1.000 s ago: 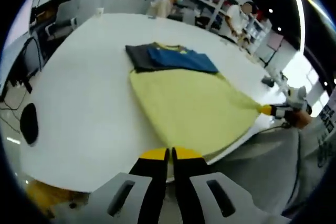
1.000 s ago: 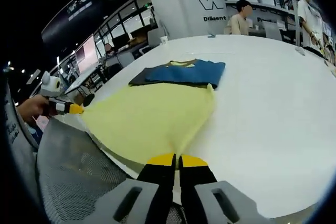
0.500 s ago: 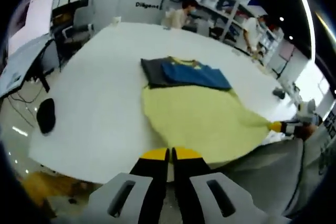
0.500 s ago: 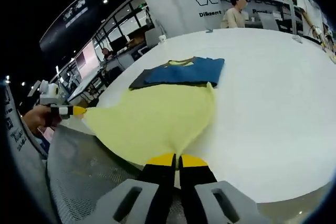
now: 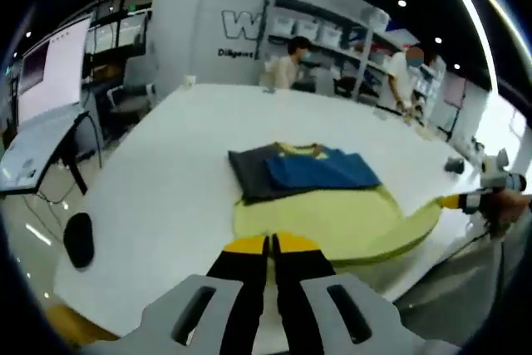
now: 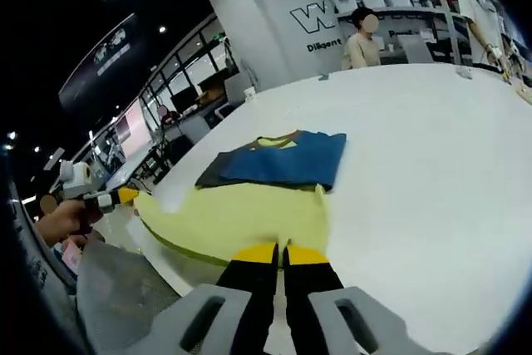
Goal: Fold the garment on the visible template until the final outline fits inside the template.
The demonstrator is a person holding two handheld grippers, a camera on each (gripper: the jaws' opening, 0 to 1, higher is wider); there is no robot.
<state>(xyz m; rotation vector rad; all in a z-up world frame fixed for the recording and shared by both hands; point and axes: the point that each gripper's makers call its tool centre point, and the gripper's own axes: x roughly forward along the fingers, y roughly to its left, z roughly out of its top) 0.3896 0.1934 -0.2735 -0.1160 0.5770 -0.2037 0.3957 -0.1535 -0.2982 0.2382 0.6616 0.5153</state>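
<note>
Both tongs, L (image 5: 271,244) & R (image 6: 281,251), are gripping the yellow garment's (image 5: 332,222) near hem, lifting it above the white surface (image 5: 166,180).

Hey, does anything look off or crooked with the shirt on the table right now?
Nothing looks damaged or spilled. The yellow garment is mid-fold: both grippers, left and right, are shut on its near edge, which hangs past the white table edge. Its far end lies over the dark template, with a blue panel showing.
</note>
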